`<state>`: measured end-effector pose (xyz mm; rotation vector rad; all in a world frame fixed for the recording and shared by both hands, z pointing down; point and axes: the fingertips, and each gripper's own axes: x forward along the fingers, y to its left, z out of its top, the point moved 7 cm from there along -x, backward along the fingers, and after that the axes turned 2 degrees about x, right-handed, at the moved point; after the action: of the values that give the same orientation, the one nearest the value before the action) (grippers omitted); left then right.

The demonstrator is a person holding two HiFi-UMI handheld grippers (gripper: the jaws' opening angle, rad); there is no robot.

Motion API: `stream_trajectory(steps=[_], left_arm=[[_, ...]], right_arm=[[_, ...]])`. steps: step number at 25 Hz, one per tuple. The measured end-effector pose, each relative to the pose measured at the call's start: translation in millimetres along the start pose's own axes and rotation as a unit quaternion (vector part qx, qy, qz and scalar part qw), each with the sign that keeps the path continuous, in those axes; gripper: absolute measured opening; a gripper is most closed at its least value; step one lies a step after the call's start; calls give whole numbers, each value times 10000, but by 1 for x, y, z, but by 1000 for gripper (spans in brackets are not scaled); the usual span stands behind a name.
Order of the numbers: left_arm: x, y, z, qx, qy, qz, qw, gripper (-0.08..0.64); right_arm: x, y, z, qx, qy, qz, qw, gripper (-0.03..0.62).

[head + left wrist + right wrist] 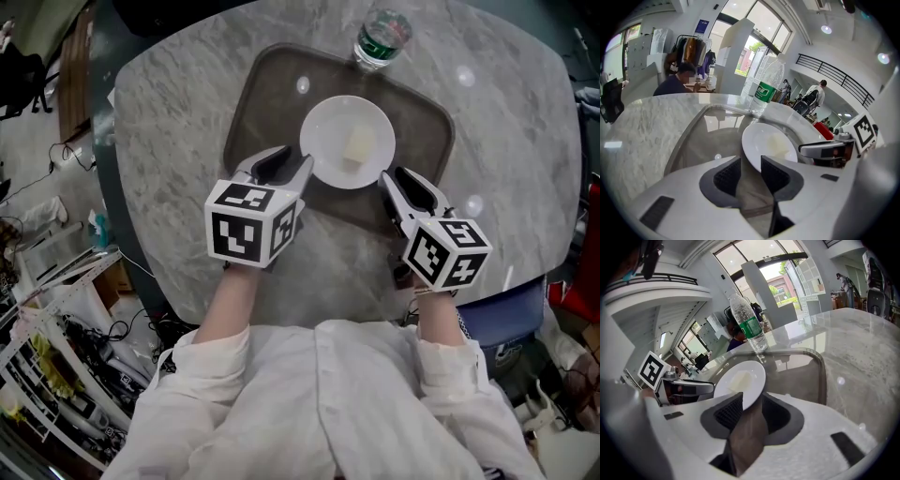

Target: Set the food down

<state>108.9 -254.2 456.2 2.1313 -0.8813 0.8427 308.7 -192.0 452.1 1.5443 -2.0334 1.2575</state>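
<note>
Seen from the head camera, a round grey marbled stone bench (187, 141) carries a dark brown rectangular tray with rounded corners (246, 122). A round white plate (328, 131) rests flat near the middle of the tray. A pale yellow block of food (359, 147) lies on the plate, slightly toward 3 o'clock from the plate's centre. At 12 o'clock from the plate, just past the tray's far edge, a clear plastic water bottle with a green label (380, 37) stands upright on the bench. The left gripper (289, 164) reaches the plate at about 8 o'clock. In the left gripper view its dark ribbed fingers (727, 177) stand spread, with the plate's rim between them. The rim lies close to the right-hand finger, and open tray shows in the gap beside the other. The right gripper (401, 180) meets the plate at about 4 o'clock. In the right gripper view its fingers (729, 413) are also spread around the rim, which sits against the left-hand finger and clear of the other, so neither gripper pinches the plate. Each gripper carries a white cube with black square markers (251, 223), and the person's arms are in white sleeves (225, 375).
</note>
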Motion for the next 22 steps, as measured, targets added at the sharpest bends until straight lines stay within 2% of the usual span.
stream_trajectory(steps=[6, 11, 17, 22], left_arm=[[-21, -8, 5, 10, -241, -101, 9997, 123], [-50, -14, 5, 59, -625, -182, 9979, 120], [-93, -20, -6, 281, -1077, -327, 9932, 72], [-130, -25, -15, 390, -1463, -731, 9858, 38]], right_arm=[[-18, 20, 7, -153, -190, 75, 9997, 91], [-40, 43, 11, -392, -516, 168, 9978, 89], [-71, 78, -1, -613, -843, 233, 9943, 64], [-89, 108, -12, -717, -1118, 180, 9910, 51]])
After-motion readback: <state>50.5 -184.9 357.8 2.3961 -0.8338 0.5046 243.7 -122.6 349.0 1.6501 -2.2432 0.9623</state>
